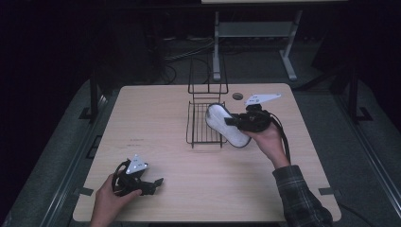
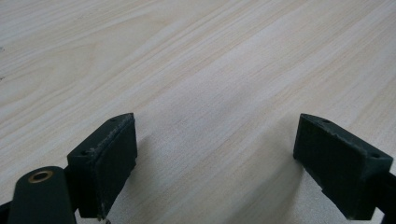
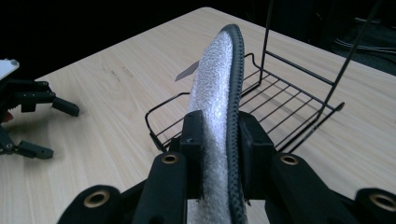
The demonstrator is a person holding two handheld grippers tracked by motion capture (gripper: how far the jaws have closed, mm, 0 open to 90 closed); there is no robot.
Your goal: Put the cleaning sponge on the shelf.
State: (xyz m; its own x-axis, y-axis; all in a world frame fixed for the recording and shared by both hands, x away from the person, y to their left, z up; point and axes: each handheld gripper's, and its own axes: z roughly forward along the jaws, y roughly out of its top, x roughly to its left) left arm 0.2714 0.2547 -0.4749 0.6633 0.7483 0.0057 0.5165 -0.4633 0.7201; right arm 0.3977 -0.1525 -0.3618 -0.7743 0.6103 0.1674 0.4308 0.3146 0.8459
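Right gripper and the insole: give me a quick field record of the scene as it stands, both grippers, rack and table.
held item: white insole with a black rim, standing on edge
right gripper: shut on the insole, pads pressing both faces
insole position: above the near right edge of the wire rack, not yet resting in it
wire rack: black, tray empty, upright back frame on the far side
left gripper: open, nothing between the jaws, low over the table
left hand: at the table's near left corner, apart from the rack
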